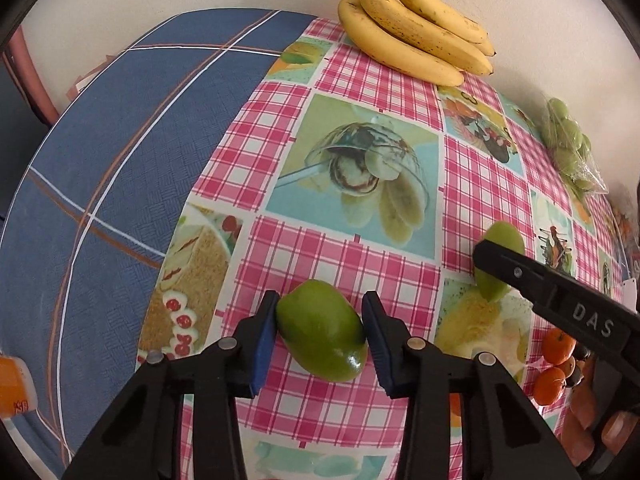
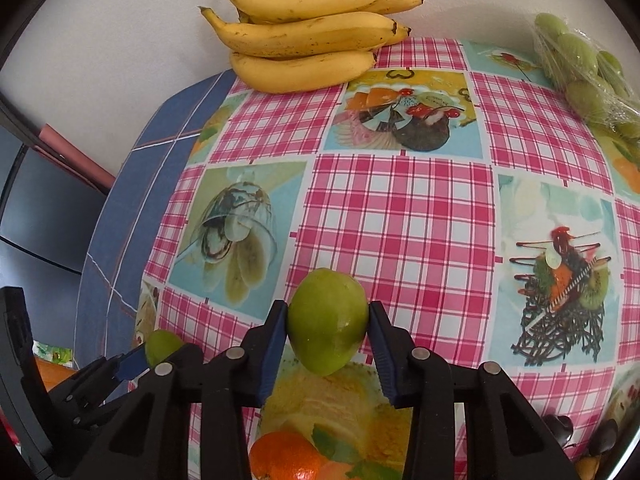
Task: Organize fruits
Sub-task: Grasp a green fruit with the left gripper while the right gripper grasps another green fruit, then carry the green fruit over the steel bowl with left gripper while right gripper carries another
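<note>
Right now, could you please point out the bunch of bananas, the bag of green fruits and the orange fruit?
bunch of bananas (image 2: 308, 36), right wrist view, middle banana's side.
bag of green fruits (image 2: 582, 76), right wrist view, plastic over one fruit.
orange fruit (image 2: 284, 458), right wrist view, its peel.

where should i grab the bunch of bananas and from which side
Grip the bananas across the middle of the top fruit, coming down from above at the front. They lie stacked on their sides against the wall, so the back is blocked, the stem end sits at the wall side, and the single curved body up top looks narrow enough for the jaws, though the others would hang from the stem.
</note>
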